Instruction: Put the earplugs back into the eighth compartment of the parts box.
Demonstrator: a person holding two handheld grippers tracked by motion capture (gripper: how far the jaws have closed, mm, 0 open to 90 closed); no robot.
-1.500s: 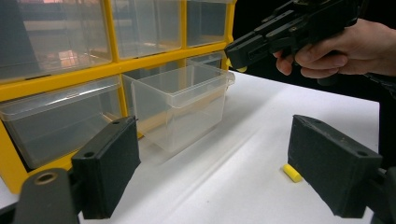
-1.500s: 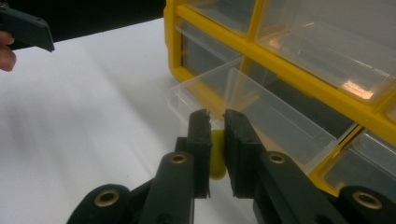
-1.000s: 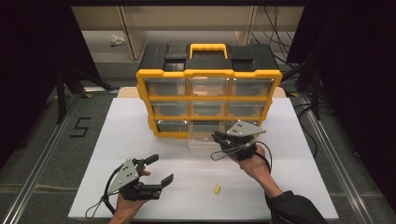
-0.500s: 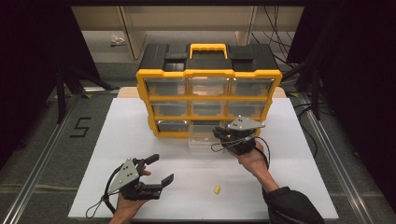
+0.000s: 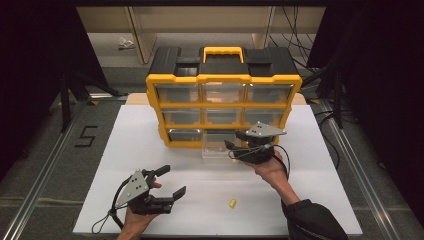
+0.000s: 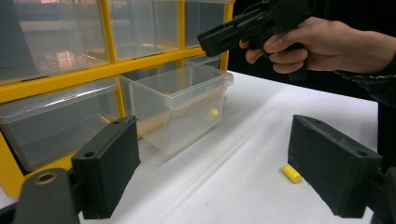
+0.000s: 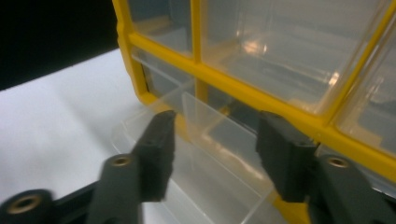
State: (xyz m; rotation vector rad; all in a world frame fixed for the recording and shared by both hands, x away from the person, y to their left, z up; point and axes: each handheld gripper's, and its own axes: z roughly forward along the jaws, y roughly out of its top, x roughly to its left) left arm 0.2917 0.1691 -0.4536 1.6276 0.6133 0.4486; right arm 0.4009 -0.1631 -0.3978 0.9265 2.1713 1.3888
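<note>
Right hand-held gripper (image 5: 231,146): hovering over the pulled-out clear drawer (image 5: 219,151) at the foot of the yellow organizer (image 5: 223,80); its jaws have just been opening and are now standing apart, gripping nothing, with the drawer's clear walls showing below and between them in the right gripper view.
Left hand-held gripper (image 5: 171,181): resting low over the near left part of the desk (image 5: 320,195), jaws spread wide and released, nothing between them.
Clear drawer: sitting on the desk, drawn partly out of the bottom middle slot of the organizer, open top facing up.
Yellow piece in drawer (image 6: 212,114): lying inside the drawer, near its front wall, as the left gripper view is showing.
Yellow piece on desk (image 5: 232,203): lying loose on the white surface, well apart from the drawer, between the two forearms.
Organizer: standing upright at the far middle of the desk, black top with a yellow handle, its other clear drawers pushed in.
</note>
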